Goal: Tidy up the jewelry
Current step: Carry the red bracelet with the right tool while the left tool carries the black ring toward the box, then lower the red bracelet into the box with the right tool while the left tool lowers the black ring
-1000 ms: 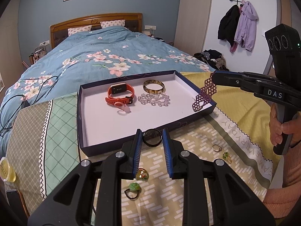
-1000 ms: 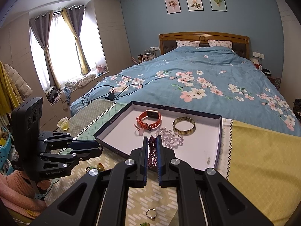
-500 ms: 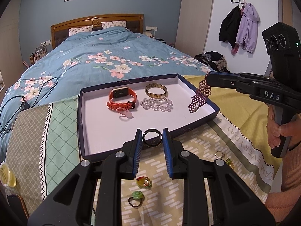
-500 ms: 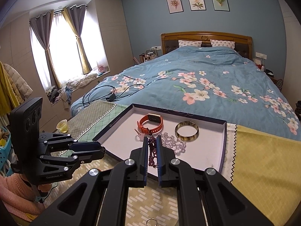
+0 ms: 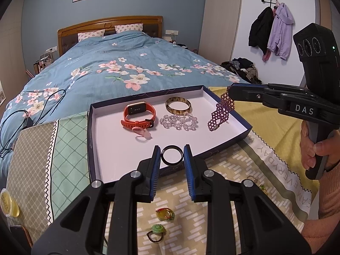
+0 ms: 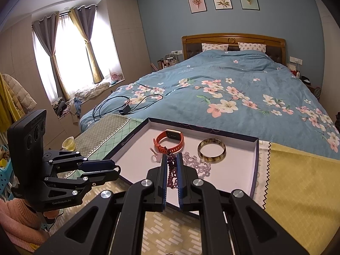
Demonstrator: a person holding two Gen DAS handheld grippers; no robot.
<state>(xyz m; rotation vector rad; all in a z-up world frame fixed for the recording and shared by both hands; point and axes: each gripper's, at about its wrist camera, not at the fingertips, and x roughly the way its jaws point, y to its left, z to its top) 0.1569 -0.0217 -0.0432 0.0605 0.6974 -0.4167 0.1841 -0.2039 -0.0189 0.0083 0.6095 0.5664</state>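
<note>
On a patterned cloth at the foot of a bed sits a shallow dark-rimmed tray (image 5: 90,140). Inside it, from left to right, lie an orange watch (image 5: 138,116), a clear bead bracelet (image 5: 178,122) and a tortoiseshell bangle (image 5: 178,105) behind the beads. Nearer, the left gripper (image 5: 172,156) pinches a black ring (image 5: 172,155) over the tray's front rim. Farther right, the right gripper (image 6: 171,161) is clamped on a purple beaded bracelet (image 5: 221,114) dangling over the tray's right side. Loose rings (image 5: 164,213) lie on the cloth below.

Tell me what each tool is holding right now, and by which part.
Left tool: the black ring, pinched across its outer rim. Right tool: the purple beaded bracelet, clamped at its top end, the rest dangling over the tray.
</note>
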